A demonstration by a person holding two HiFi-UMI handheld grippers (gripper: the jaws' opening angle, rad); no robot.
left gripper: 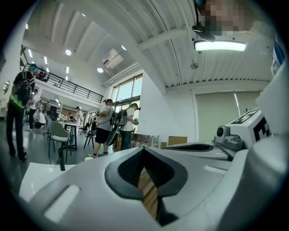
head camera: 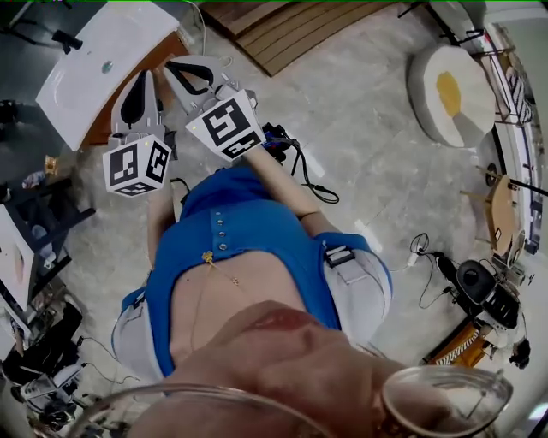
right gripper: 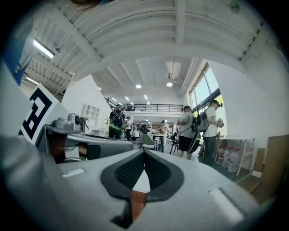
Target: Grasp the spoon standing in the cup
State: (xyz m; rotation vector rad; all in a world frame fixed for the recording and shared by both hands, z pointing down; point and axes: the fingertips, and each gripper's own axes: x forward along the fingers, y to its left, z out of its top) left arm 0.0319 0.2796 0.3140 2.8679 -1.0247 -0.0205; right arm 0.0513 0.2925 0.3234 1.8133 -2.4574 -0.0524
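Note:
No spoon or cup shows in any view. In the head view both grippers are held side by side in front of a person's blue top [head camera: 248, 231], pointing away over the floor. The left gripper [head camera: 146, 75] has its jaws together with nothing between them, its marker cube at the lower left. The right gripper [head camera: 172, 67] lies just beside it, jaws also together and empty. In the left gripper view the left gripper [left gripper: 143, 150] is shut, with the right one's body at the right edge. The right gripper view shows the right gripper [right gripper: 144, 154] shut too.
A white table top [head camera: 103, 60] on a wooden base stands just beyond the jaws. Wooden planks [head camera: 291, 26] lie on the marble floor farther off, a round white cushion [head camera: 449, 90] at the right, cables [head camera: 304, 175] near the legs. People [right gripper: 189, 128] stand in the hall.

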